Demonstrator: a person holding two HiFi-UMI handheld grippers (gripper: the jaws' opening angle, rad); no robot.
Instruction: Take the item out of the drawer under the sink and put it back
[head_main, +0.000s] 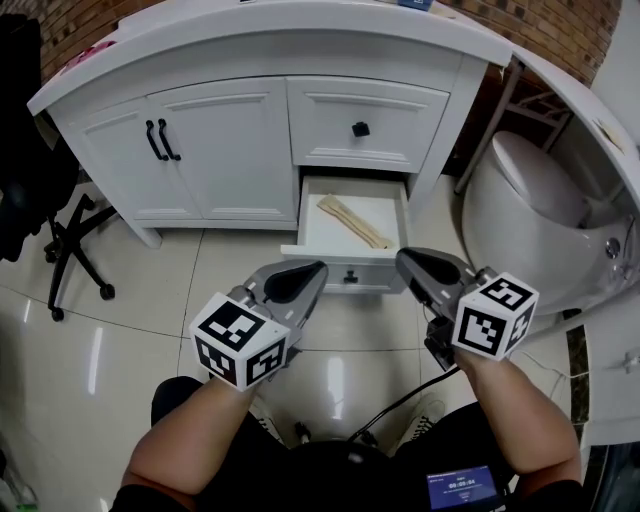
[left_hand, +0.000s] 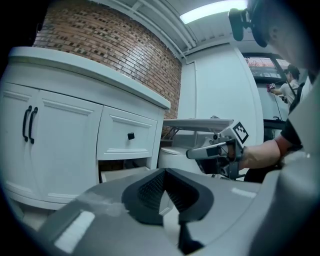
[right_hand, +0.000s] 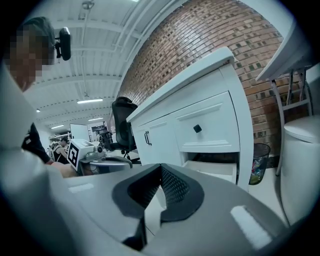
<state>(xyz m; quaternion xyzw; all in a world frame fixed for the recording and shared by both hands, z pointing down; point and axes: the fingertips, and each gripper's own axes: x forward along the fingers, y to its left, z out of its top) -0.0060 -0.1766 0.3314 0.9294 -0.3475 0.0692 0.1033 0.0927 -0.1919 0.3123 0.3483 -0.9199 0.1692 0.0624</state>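
White panels face the sink cabinet (head_main: 200, 150) in the head view, and its lower drawer (head_main: 350, 262) stands pulled out over the tiled floor (head_main: 120, 350). A tan, elongated item (head_main: 352, 220) lies slantwise on the drawer's bottom (its material I cannot tell). The left claw (head_main: 300, 275) and right claw (head_main: 415, 265) hover side by side just in front of the drawer, apart from it and from the item. A toilet (head_main: 530, 180) stands to the right, an office chair (head_main: 60, 230) to the left.

In the left gripper view, the left claw (left_hand: 164, 172) has its jaws together with nothing between them. The open drawer (left_hand: 125, 173) shows beyond, and the right claw (left_hand: 205, 151) is alongside.

In the right gripper view, the right claw (right_hand: 161, 167) is likewise closed and empty. It faces the drawer (right_hand: 212, 170), with a bin (right_hand: 259, 162) by the cabinet's end.
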